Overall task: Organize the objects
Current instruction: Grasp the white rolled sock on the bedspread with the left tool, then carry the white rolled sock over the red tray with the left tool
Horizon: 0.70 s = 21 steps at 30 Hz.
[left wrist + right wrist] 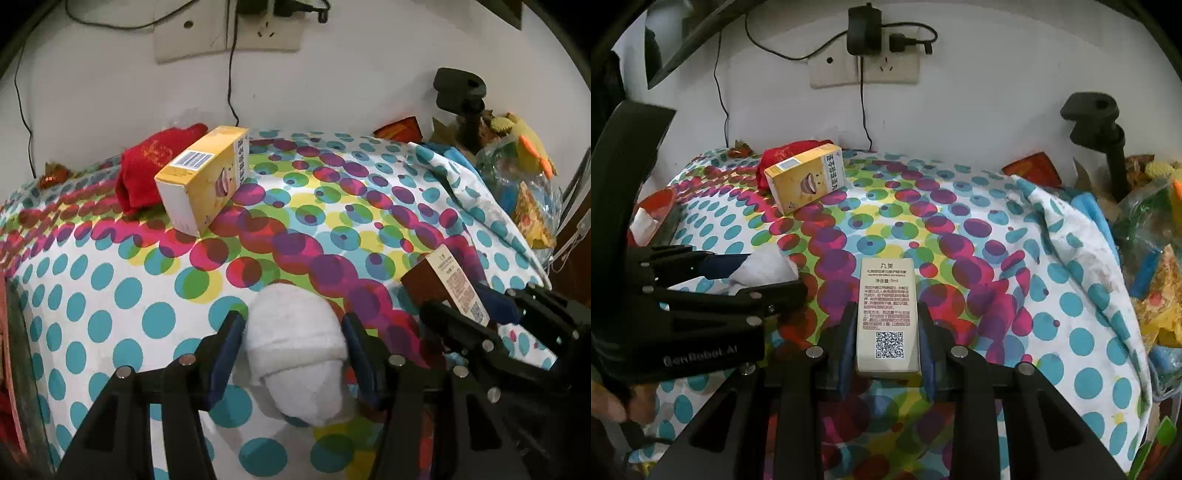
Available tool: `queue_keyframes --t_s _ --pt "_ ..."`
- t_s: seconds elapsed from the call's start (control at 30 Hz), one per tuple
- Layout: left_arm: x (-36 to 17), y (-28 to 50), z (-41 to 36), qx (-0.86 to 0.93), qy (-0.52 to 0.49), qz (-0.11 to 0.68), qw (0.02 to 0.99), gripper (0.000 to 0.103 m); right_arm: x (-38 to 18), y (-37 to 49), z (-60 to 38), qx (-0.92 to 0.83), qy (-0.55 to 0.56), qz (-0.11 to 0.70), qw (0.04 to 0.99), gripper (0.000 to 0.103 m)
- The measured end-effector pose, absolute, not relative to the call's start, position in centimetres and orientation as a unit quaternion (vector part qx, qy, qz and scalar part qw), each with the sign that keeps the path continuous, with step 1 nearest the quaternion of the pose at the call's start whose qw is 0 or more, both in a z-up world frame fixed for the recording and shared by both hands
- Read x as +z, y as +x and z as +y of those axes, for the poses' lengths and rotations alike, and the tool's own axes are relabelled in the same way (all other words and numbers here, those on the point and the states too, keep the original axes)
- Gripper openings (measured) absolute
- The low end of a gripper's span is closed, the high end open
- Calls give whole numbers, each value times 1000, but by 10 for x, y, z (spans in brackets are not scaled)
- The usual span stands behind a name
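My left gripper (293, 321) is shut on a rolled white sock (295, 339), just above the dotted cloth (332, 206). In the right wrist view that gripper (772, 273) comes in from the left with the white sock (764, 267) in it. My right gripper (886, 310) is shut on a pale upright box (887, 314) printed with text and a QR code. The same box (448, 280) and right gripper (476, 306) show at the right of the left wrist view. At the back left a yellow carton (207, 177) leans on a red sock (144, 170).
A white wall with sockets and hanging cables (864, 66) closes off the back. A black clamp stand (1097, 122) rises at the back right, beside a heap of bags and packets (1152, 236). A fold of the cloth (1071, 236) is bunched up on the right.
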<state>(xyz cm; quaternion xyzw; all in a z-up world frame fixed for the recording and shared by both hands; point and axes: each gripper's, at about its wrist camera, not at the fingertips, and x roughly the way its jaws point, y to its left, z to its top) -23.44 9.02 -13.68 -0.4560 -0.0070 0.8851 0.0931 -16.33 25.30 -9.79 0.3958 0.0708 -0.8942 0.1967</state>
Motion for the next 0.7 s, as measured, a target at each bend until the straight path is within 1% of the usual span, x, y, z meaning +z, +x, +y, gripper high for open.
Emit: queue_keyframes --t_s 0.1,0.13,0.17,0.27,0.4,0.57,0.7 --pt "-138 -229 89 893 -441 -5 94 57 -103 -167 252 -890 409 73 188 28" --pt "-138 -229 89 893 -440 -7 95 53 -103 -167 251 -889 411 75 186 28" --pt "-138 -228 87 894 -439 -11 95 44 -104 -168 251 -889 413 76 185 28" --pt "-137 -228 82 893 -438 -28 100 37 -108 -170 248 -884 424 85 179 28" --pt "-135 -215 73 895 -436 -25 90 36 -108 -169 244 -885 422 103 169 28" --pt "-135 -194 59 899 -431 -16 73 36 -108 -169 244 -884 424 99 171 28" --pt "-135 -177 45 902 -426 -28 58 36 -108 -169 244 -884 424 98 171 28"
